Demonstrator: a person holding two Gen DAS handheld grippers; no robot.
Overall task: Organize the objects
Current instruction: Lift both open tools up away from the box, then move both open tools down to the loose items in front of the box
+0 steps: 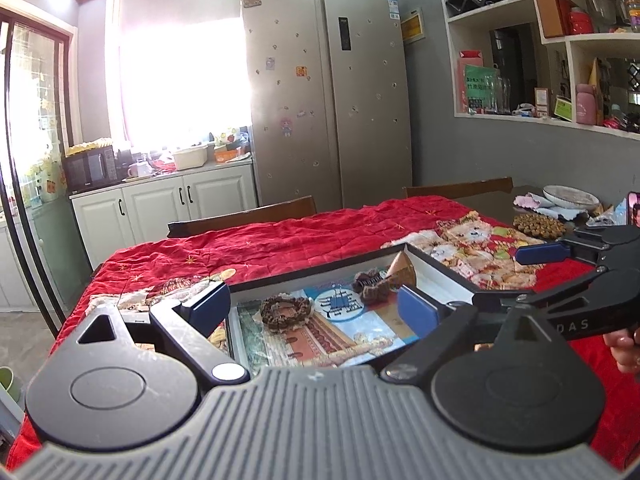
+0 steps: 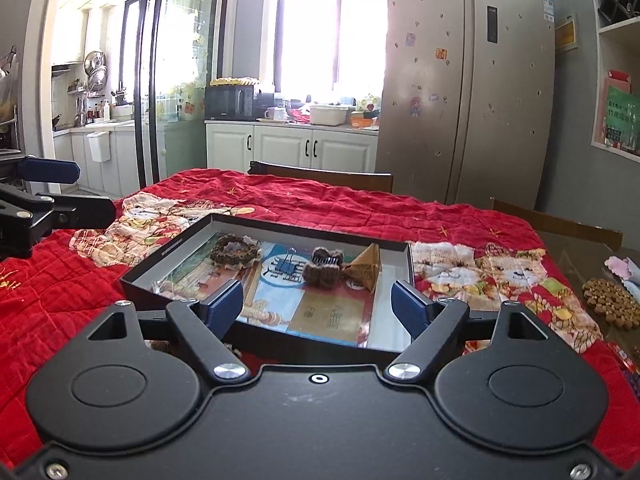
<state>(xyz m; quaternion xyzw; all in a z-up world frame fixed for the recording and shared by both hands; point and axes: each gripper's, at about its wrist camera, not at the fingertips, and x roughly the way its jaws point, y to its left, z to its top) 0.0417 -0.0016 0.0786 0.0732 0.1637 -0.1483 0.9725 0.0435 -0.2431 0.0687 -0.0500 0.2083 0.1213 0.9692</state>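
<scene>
A shallow black-rimmed box point(image 1: 440, 274) point(image 2: 168, 248) lies on the red quilted cloth point(image 1: 260, 244). Inside, on a printed picture sheet, rest a brown beaded bracelet point(image 1: 286, 310) point(image 2: 236, 252), a fuzzy brown hair clip point(image 1: 372, 284) point(image 2: 324, 268) and a tan pyramid-shaped packet point(image 1: 402, 266) point(image 2: 366, 266). My left gripper point(image 1: 312, 308) hovers open over the box's near-left edge, nothing between its blue pads. My right gripper point(image 2: 318, 306) is open at the box's near edge, also empty. Each gripper shows in the other's view: the right gripper point(image 1: 520, 276), the left gripper point(image 2: 60, 190).
A round wooden trivet point(image 1: 538, 226) point(image 2: 610, 300), a plate point(image 1: 570, 196) and a pink cloth point(image 2: 620, 266) sit on the bare table end at the right. Two chair backs point(image 1: 240, 220) point(image 2: 332, 176) stand along the far side. A hand point(image 1: 624, 348) holds the right gripper.
</scene>
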